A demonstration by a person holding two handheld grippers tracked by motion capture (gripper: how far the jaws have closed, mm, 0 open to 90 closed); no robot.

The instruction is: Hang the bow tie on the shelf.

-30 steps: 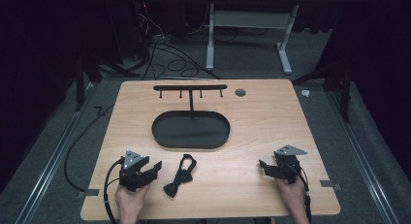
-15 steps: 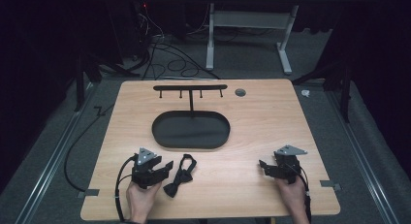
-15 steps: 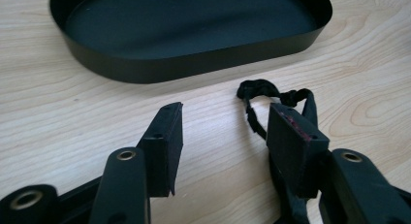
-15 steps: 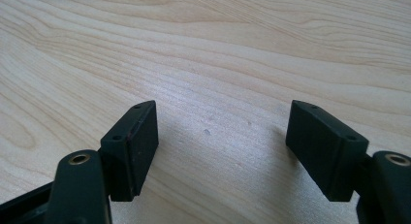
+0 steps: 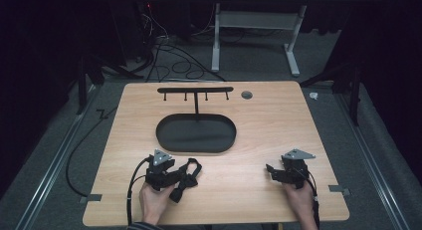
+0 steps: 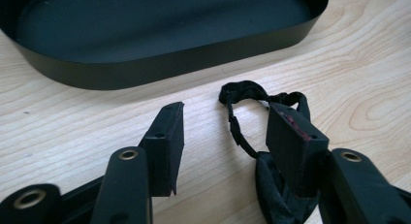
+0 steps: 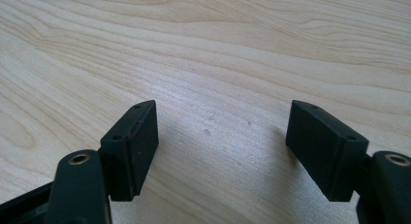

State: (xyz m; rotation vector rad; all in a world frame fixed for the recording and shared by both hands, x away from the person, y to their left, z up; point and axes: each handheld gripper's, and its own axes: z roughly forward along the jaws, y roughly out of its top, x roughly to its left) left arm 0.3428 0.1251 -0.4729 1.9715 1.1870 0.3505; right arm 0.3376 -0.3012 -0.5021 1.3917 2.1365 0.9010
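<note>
The black bow tie [image 5: 185, 176] lies flat on the wooden table [image 5: 259, 125], near the front edge and left of centre, at about seven o'clock from the tray. It is soft dark fabric: a puffed bow at one end and a thin strap curling into a loop [image 6: 242, 95] toward the tray.

The left gripper [image 5: 171, 176] is right at it, jaws partly apart and just now closing a little. In the left gripper view the bow bulges up beside and under the right-hand jaw, at about five o'clock, and the strap runs between the two jaws; the left-hand jaw has bare wood next to it. The pads do not press on the fabric yet.

The tray [image 5: 164, 140] is an oval of matte black metal with a low upright wall, and it holds nothing. At its twelve o'clock rim a thin post carries a black bar with four small pegs [image 5: 195, 90].

The right gripper [image 5: 274, 172] sits well apart, at about three o'clock from the bow tie, jaws wide over bare, pale, streaky wood grain.
</note>
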